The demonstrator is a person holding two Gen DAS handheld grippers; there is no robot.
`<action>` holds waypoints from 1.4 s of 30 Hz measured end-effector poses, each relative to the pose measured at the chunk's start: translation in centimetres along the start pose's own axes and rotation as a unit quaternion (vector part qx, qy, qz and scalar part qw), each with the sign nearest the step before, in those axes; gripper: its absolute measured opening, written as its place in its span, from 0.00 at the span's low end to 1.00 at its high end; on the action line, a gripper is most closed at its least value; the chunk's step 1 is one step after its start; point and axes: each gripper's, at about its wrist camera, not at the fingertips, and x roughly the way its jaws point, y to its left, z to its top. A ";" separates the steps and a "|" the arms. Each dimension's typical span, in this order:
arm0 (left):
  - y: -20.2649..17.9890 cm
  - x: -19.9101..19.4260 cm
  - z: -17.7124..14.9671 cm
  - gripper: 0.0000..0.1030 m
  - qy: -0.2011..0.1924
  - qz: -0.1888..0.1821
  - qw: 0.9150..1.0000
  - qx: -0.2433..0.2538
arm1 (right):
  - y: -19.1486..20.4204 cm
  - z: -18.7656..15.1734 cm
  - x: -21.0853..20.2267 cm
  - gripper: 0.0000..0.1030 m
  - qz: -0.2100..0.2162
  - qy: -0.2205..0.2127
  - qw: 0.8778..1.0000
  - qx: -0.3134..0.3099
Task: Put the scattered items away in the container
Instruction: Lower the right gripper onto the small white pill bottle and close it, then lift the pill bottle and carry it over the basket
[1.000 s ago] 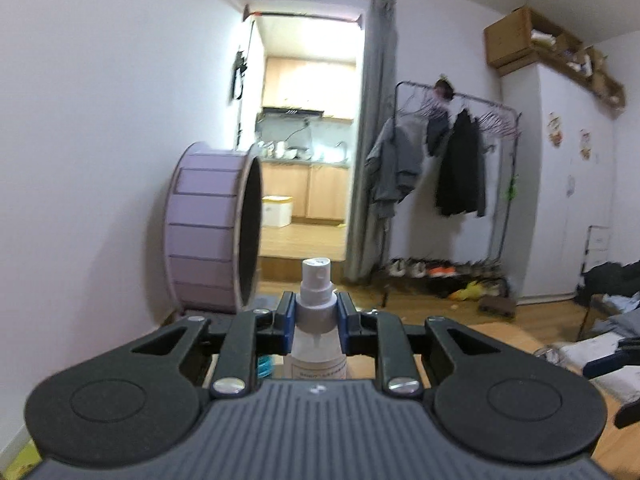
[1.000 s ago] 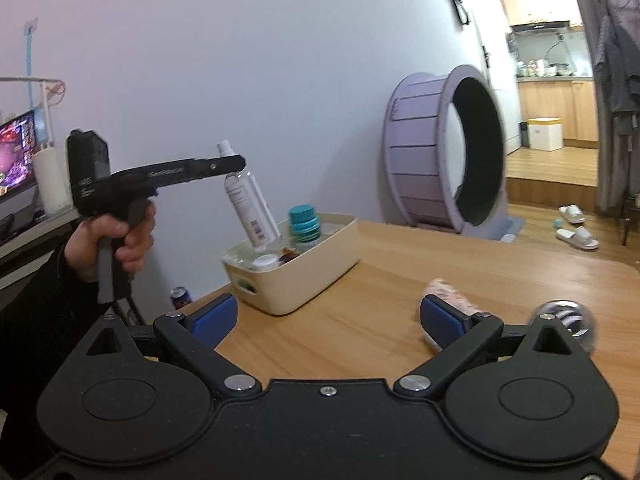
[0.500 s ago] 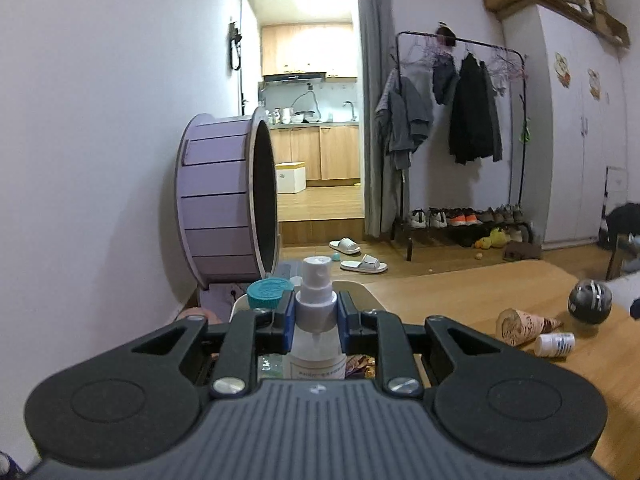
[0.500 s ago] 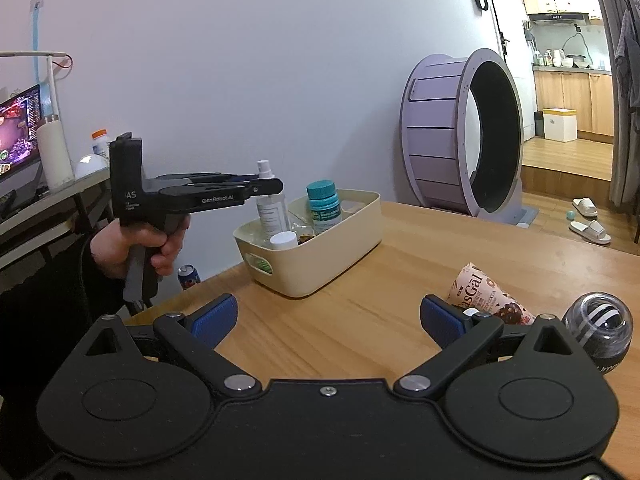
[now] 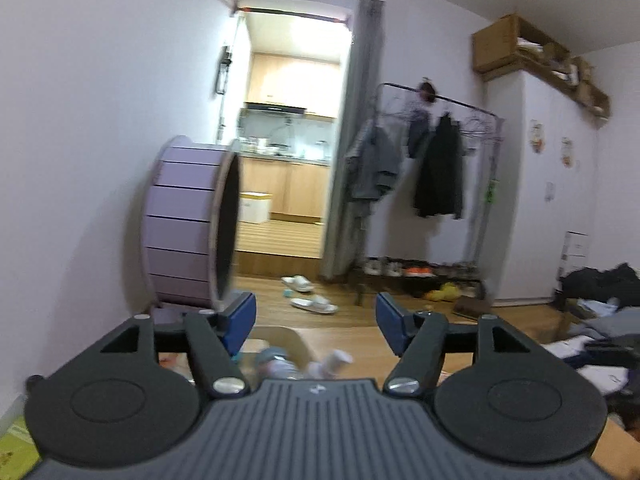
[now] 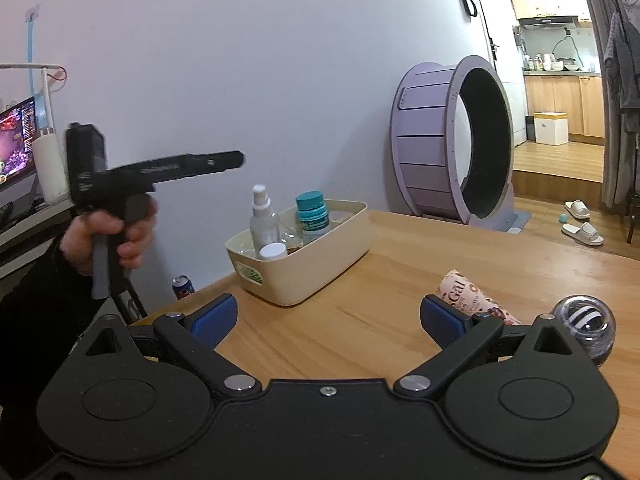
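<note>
Both grippers, left gripper (image 5: 316, 320) and right gripper (image 6: 326, 316), gape empty; the upright spray bottle (image 6: 264, 216) in the tub (image 6: 320, 272) could topple if bumped.

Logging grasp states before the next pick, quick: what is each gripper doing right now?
Left gripper: open, holding nothing.
Right gripper: open, holding nothing, above the light wooden table.

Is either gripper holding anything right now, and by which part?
Nothing. Left gripper and right gripper are open and empty; the clear spray bottle stands in the cream plastic bin.
</note>
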 end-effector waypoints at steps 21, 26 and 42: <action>-6.4 5.3 -5.7 0.64 0.112 -0.138 0.984 0.008 | -5.1 -1.6 3.6 0.85 -0.107 0.066 0.992 -0.025; -6.4 5.5 -6.5 0.64 0.129 -0.136 0.982 0.017 | -5.0 -1.2 6.4 0.66 -0.091 0.096 0.990 -0.048; -4.3 4.4 -6.8 0.64 0.131 -0.120 0.984 -0.001 | -6.9 -2.7 10.2 0.30 -0.102 0.134 0.985 -0.037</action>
